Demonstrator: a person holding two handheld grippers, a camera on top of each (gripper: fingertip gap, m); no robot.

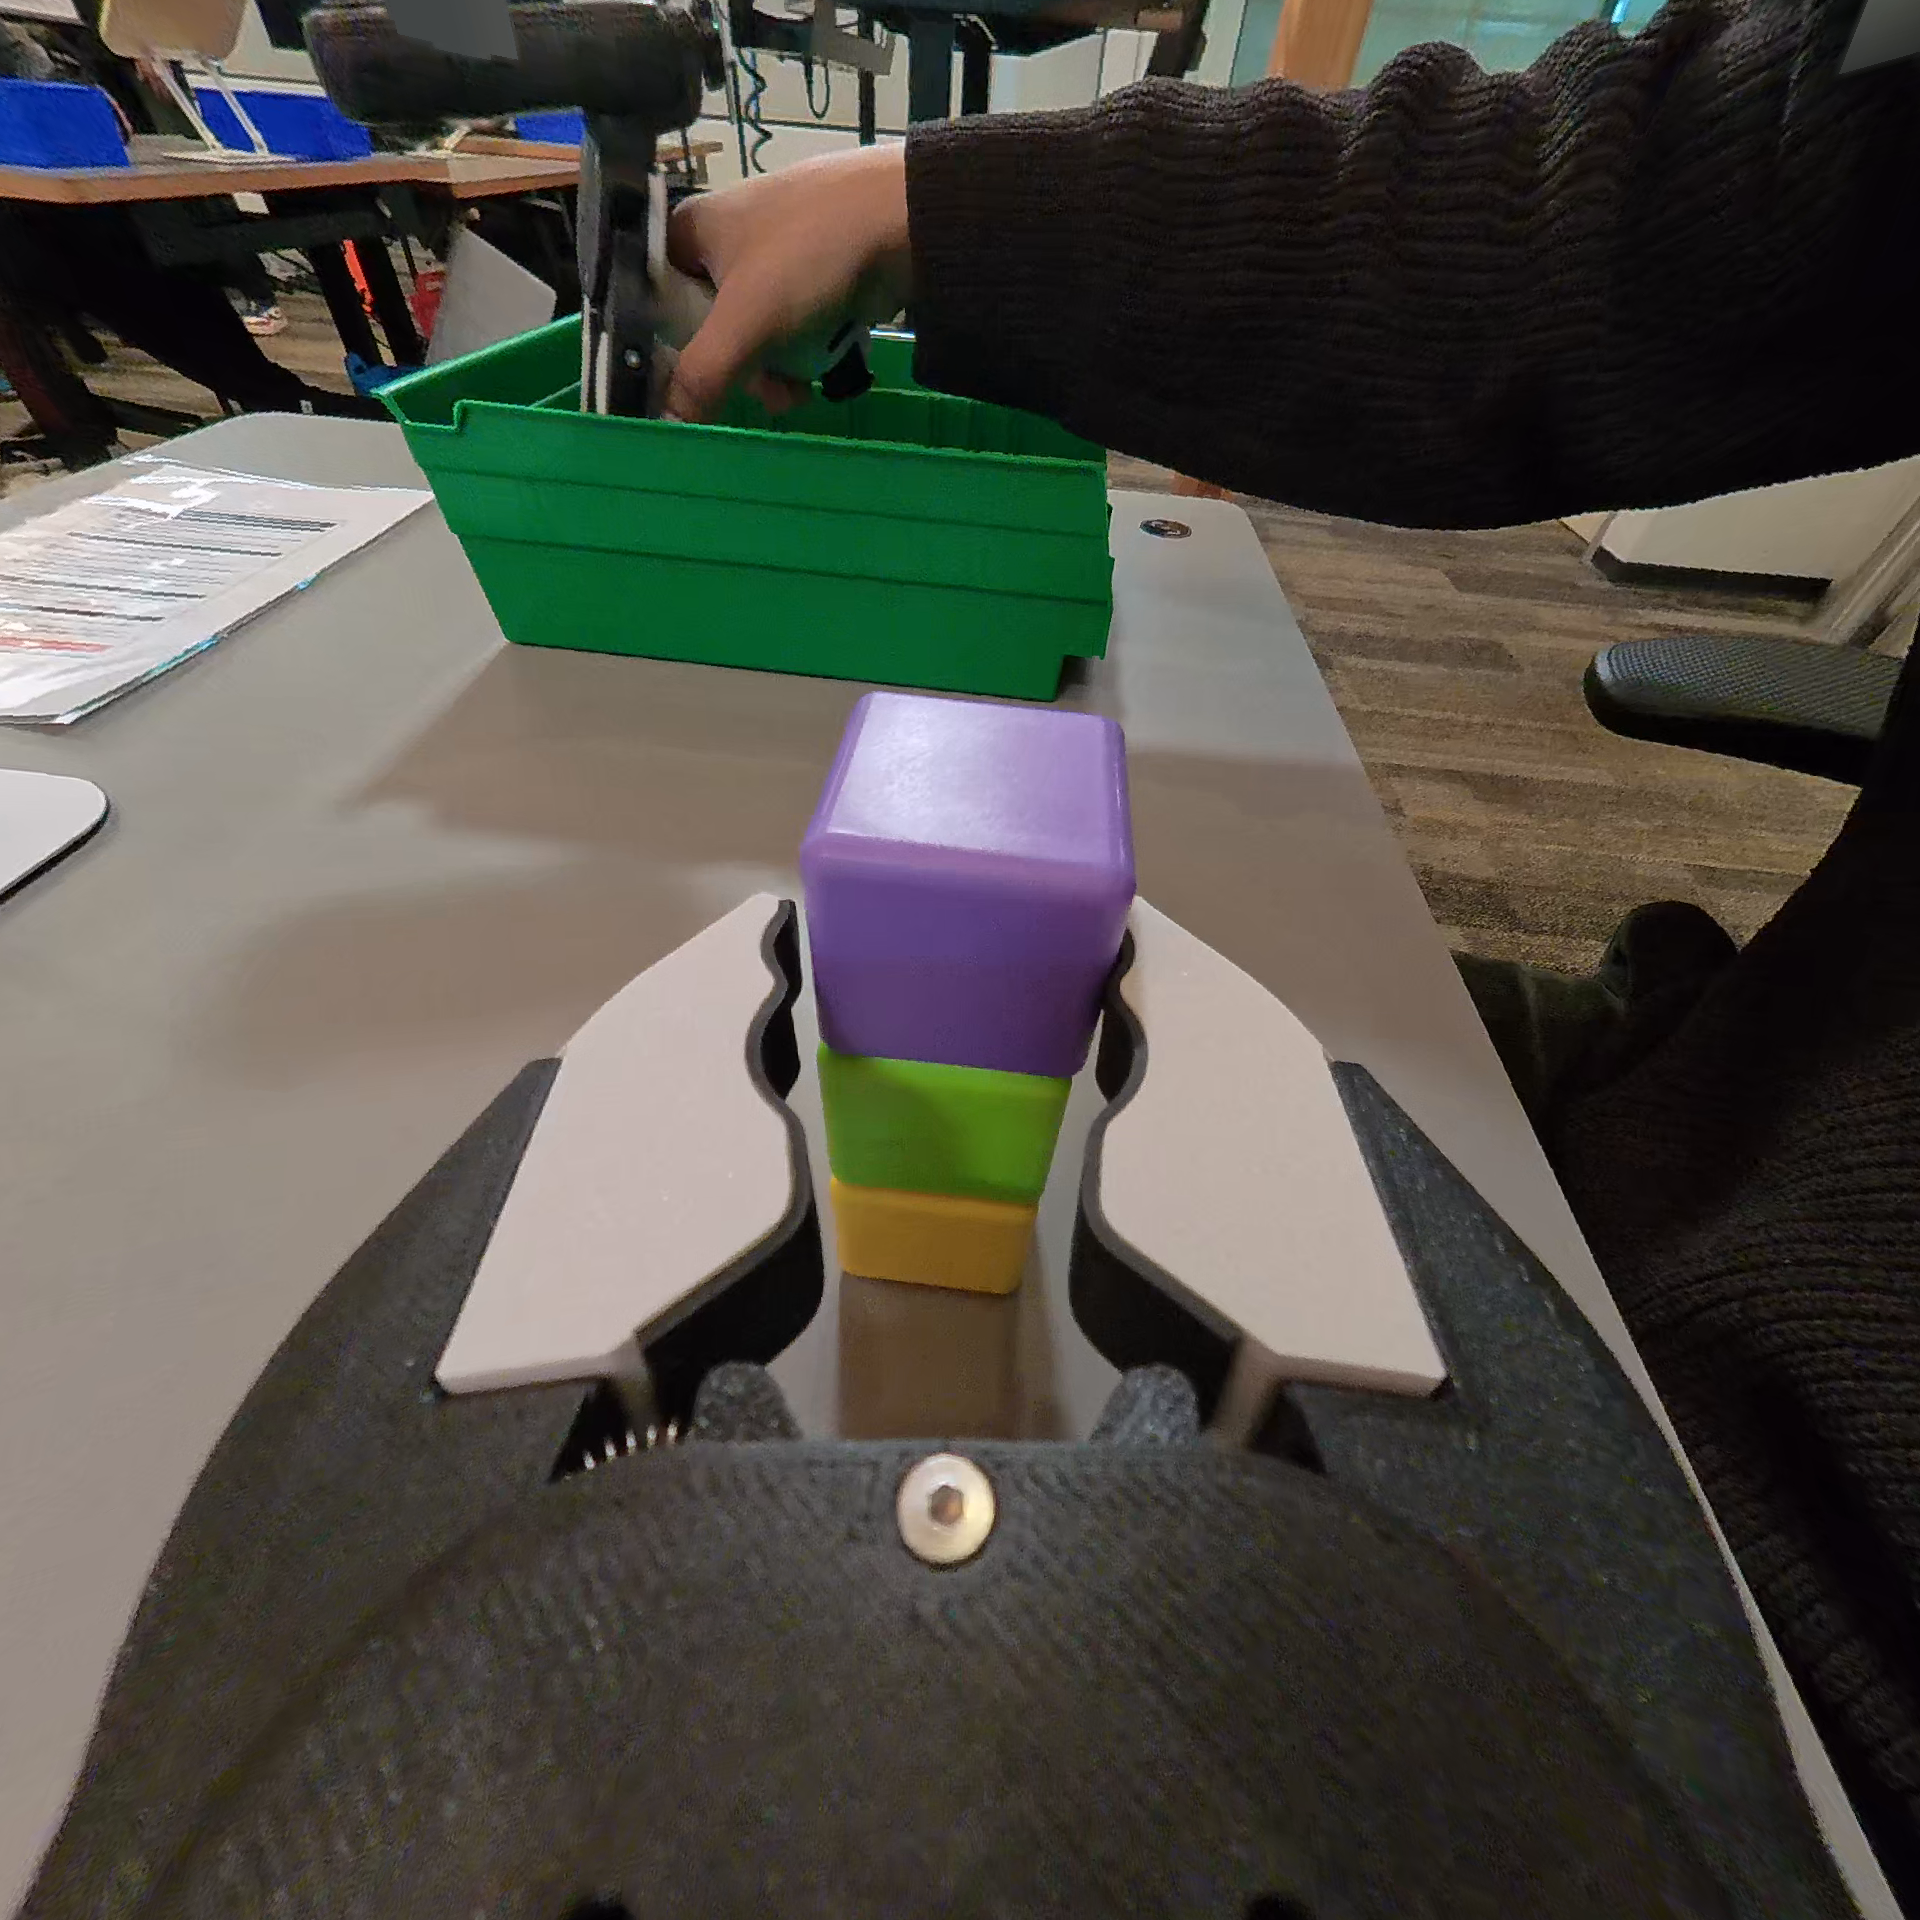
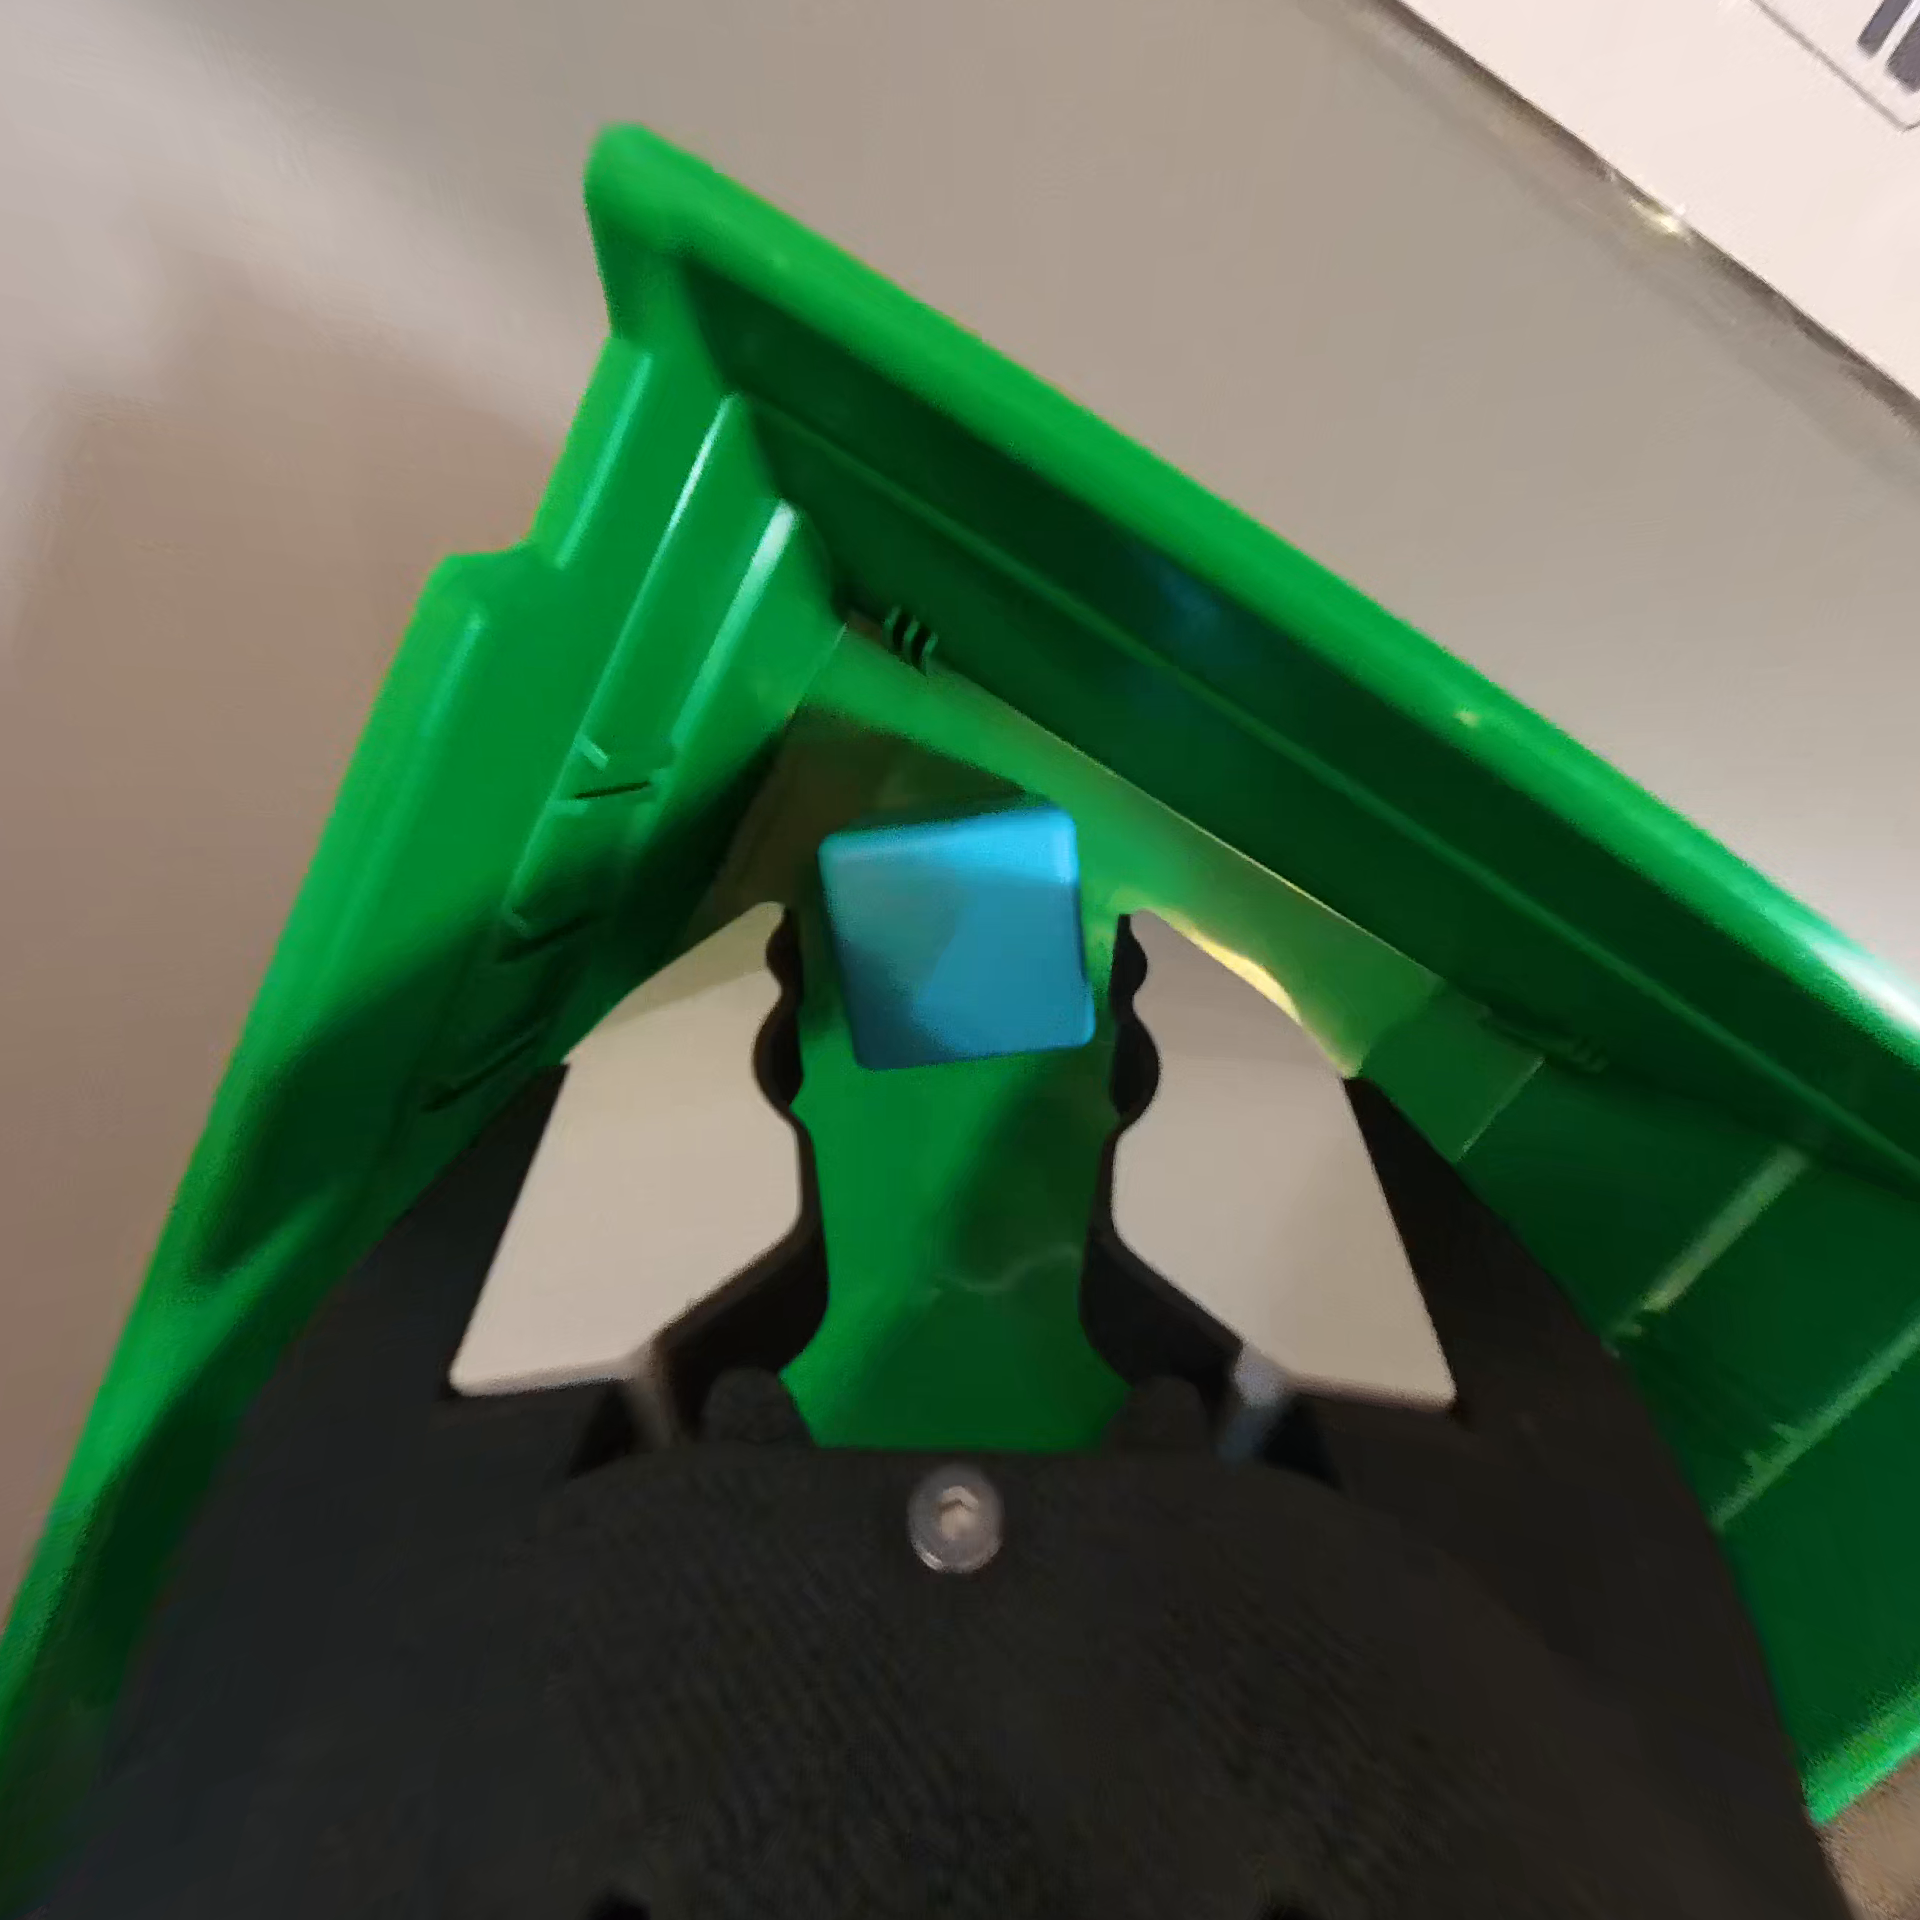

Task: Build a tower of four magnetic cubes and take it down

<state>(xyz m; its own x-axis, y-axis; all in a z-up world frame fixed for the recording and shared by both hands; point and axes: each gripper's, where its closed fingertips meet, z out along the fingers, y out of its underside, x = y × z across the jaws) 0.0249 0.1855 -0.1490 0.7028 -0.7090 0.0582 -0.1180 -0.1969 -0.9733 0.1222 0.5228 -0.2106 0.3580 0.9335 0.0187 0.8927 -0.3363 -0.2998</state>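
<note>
The left gripper point(image 1: 961, 940) has its fingers spread around the purple cube point(image 1: 966, 883) — top of a tower over a green cube point(image 1: 943, 1127) and a yellow cube point(image 1: 933, 1236) on the grey bench point(image 1: 364, 935). The right finger looks touching, the left just apart; a sideways nudge could topple the tower. The right gripper point(image 2: 956, 951), down in a corner of the green bin point(image 2: 1351, 748), brackets a glossy blue cube point(image 2: 956, 940) with rounded edges — whether it pinches, I cannot tell. The bin walls could snag the fingers.

Far gripper's point(image 1: 623, 343) tips hidden inside the green bin point(image 1: 769, 551); printed sheet point(image 1: 156, 582) cut by edge.
</note>
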